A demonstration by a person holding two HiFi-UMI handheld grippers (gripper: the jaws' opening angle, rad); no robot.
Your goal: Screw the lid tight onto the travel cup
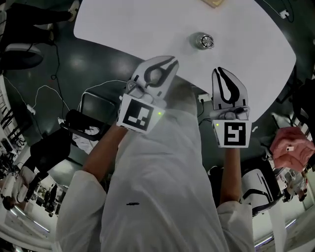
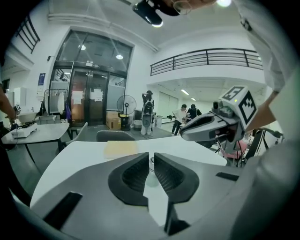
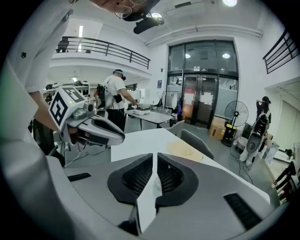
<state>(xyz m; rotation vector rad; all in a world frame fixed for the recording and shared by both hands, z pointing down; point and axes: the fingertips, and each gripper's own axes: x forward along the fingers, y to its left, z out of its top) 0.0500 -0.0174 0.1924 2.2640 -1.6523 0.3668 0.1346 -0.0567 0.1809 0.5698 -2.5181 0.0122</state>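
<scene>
Head view, travel cup (image 1: 203, 41): stands on the white table (image 1: 123, 24), well beyond both grippers, with bare tabletop all round it.
Head view, table edge: the near edge runs under the tips of the left gripper (image 1: 164, 63) and the right gripper (image 1: 222, 74).
Left gripper view: jaws closed, nothing held; the cup is glimpsed past the tips, and a tan sheet (image 2: 119, 147) lies far left.
Right gripper view: jaws closed, empty; a grey chair (image 3: 197, 142) stands at the far edge.

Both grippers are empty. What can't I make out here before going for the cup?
- Travel cup, head view: too small to tell whether its lid is on, loose or missing.
- Same cup, left gripper view: only a sliver shows past the shut left gripper.
- Tan item, head view: cut off by the top edge; unidentifiable.
- Separate lid: none made out in any view.
</scene>
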